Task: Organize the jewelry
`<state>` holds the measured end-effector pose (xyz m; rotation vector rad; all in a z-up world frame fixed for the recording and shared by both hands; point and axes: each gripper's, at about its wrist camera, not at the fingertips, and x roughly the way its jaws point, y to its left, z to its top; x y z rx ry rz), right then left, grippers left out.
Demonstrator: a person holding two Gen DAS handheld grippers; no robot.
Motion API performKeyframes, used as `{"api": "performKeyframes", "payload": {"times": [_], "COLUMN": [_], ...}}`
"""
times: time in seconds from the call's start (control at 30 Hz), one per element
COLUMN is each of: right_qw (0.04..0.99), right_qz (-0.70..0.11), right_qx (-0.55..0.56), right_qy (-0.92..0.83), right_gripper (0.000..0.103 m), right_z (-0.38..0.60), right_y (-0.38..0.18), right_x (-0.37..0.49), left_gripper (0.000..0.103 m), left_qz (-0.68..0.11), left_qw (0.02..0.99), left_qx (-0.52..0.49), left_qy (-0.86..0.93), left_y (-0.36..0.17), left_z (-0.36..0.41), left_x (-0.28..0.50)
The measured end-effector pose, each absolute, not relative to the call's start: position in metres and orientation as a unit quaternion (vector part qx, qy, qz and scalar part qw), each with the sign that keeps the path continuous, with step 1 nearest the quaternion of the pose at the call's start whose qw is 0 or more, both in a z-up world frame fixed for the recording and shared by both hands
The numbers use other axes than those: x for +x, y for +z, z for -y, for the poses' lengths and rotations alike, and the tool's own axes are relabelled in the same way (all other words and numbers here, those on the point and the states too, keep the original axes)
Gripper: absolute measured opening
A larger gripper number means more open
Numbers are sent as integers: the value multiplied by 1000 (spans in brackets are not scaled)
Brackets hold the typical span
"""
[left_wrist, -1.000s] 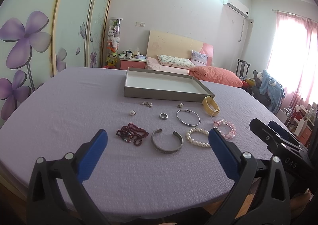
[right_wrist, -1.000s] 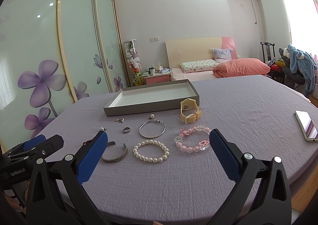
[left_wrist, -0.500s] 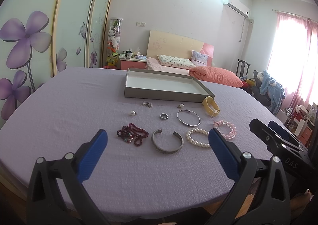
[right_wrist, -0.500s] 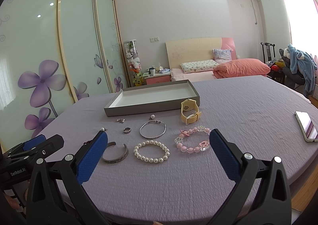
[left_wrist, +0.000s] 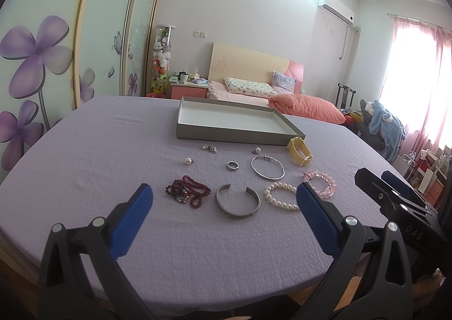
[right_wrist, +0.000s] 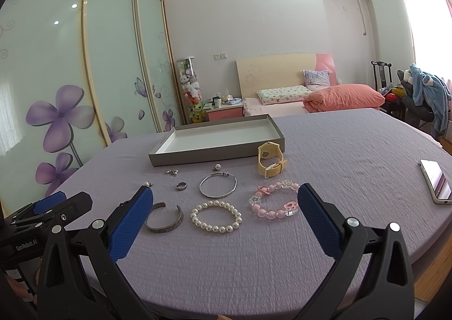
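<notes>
Jewelry lies on the purple table in front of an empty grey tray (left_wrist: pixel 230 134) (right_wrist: pixel 203 156): a dark red bead bracelet (left_wrist: pixel 188 191), a silver cuff (left_wrist: pixel 237 201) (right_wrist: pixel 165 218), a pearl bracelet (left_wrist: pixel 279 197) (right_wrist: pixel 216 216), a pink bead bracelet (left_wrist: pixel 320 185) (right_wrist: pixel 275 202), a thin silver bangle (left_wrist: pixel 267 171) (right_wrist: pixel 217 185), a ring (left_wrist: pixel 232 166) (right_wrist: pixel 181 186), a yellow watch (left_wrist: pixel 299 150) (right_wrist: pixel 269 159), and small earrings (left_wrist: pixel 209 148). My left gripper (left_wrist: pixel 224 207) is open and empty above the near table edge. My right gripper (right_wrist: pixel 225 208) is open and empty too.
A phone (right_wrist: pixel 436 184) lies on the table at the right. The right gripper shows at the left view's right edge (left_wrist: pixel 395 201); the left gripper shows at the right view's left edge (right_wrist: pixel 48 212). A bed (left_wrist: pixel 254 93) stands behind the table.
Both grippers have drifted very slightly; the jewelry and tray have not moved.
</notes>
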<state>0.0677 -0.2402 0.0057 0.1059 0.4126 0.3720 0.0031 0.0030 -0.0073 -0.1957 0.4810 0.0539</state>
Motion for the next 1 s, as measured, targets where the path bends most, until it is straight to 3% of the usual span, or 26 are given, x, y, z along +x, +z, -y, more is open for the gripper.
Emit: {"api": "performKeyframes", "payload": {"times": [1.0], "right_qw": [958], "right_qz": [-218], "right_qx": [52], "right_qy": [179], "right_gripper": [102], "right_z": [238], "right_y": [3], "right_x": [75], "left_gripper": [101], "left_qz": [-244], "left_qw": [964], "left_qx": [-99], "left_qy": [29], "left_y": [-8], "left_z": [-1], "left_x": [5]}}
